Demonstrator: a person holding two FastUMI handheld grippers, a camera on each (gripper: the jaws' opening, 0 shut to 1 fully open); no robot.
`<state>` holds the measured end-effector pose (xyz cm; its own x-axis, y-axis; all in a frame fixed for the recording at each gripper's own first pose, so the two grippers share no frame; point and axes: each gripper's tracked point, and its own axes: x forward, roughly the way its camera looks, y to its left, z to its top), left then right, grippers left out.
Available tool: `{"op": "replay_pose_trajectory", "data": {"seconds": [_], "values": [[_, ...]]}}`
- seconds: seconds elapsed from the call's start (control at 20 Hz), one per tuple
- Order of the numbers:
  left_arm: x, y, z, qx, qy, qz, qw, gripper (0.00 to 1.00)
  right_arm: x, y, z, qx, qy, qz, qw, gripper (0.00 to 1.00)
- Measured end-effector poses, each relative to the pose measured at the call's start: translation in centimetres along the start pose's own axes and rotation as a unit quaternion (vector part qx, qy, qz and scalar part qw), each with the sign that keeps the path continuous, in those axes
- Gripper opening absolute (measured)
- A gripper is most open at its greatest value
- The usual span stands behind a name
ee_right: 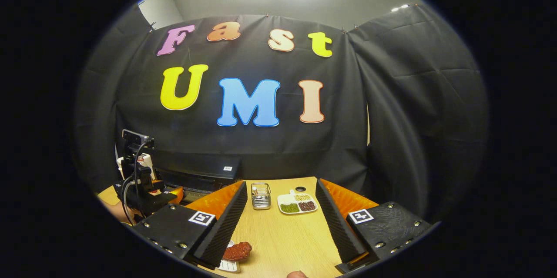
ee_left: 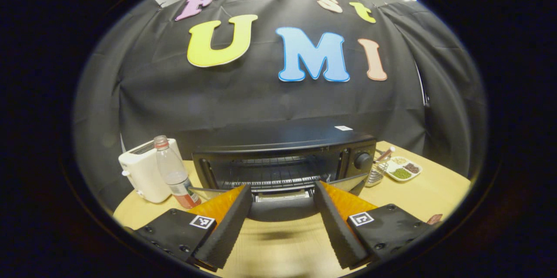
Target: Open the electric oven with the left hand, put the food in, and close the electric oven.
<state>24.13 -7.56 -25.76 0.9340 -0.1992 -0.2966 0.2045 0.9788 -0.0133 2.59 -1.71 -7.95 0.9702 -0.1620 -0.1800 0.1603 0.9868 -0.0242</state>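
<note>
On the wooden table (ee_left: pixel 278 247), straight ahead of the left gripper (ee_left: pixel 282 221), sits the black electric oven (ee_left: pixel 283 156) with its door (ee_left: pixel 278 206) dropped down toward the near side, so you can see the wire rack (ee_left: pixel 274 175) inside. That gripper's jaws are spread wide with nothing between them, hovering just in front of the lowered door. Left of the oven there's a white toaster (ee_left: pixel 141 173) and a plastic bottle (ee_left: pixel 174 173) with a pinkish cap standing right beside it. Off to the right of the oven, a small metal basket (ee_left: pixel 375 174) and a white divided dish (ee_left: pixel 404 168) of beans or seeds.

From the right gripper view, the right gripper (ee_right: pixel 282 221) is also wide apart and holding nothing. The food (ee_right: pixel 237 251), a reddish-brown chunk, lies on a small white plate (ee_right: pixel 228 265) on the table near the gripper's left finger, not touching it as far as I can tell. Farther off to the left you can see the left gripper (ee_right: pixel 145 197) with its cables in front of the oven (ee_right: pixel 200 173), and the basket (ee_right: pixel 260 195) and dish (ee_right: pixel 298 203) sit at the far side of the table.
</note>
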Motion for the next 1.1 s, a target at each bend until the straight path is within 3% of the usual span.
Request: {"op": "replay_pose_trajectory", "data": {"seconds": [0.5,0.6,0.65,0.85,0.95,1.1], "values": [[-2.3,-0.7,-4.0,-0.001,0.033,0.003,0.999,1.00,-0.5,-1.4,-2.2,0.025,0.021,-0.010,0.999,0.96],[-2.7,-0.9,-5.2,0.003,0.045,0.002,0.999,0.96,-0.8,-1.7,-2.4,0.024,0.022,-0.014,0.999,0.96],[-2.8,-1.0,-5.9,0.003,0.053,0.002,0.999,1.00,-0.9,-1.9,-2.6,0.024,0.024,-0.016,0.999,0.96],[-3.3,-1.1,-8.5,0.004,0.083,0.007,0.997,0.92,-1.2,-1.7,-2.9,0.022,0.033,-0.012,0.999,0.96],[-3.6,-1.2,-9.4,0.003,0.093,0.007,0.996,1.00,-1.5,-1.8,-2.8,0.016,0.031,-0.011,0.999,0.96],[-3.6,-1.4,-11.3,0.001,0.115,0.005,0.993,0.96,-1.6,-1.3,-3.2,0.011,0.039,-0.002,0.999,0.96]]}}
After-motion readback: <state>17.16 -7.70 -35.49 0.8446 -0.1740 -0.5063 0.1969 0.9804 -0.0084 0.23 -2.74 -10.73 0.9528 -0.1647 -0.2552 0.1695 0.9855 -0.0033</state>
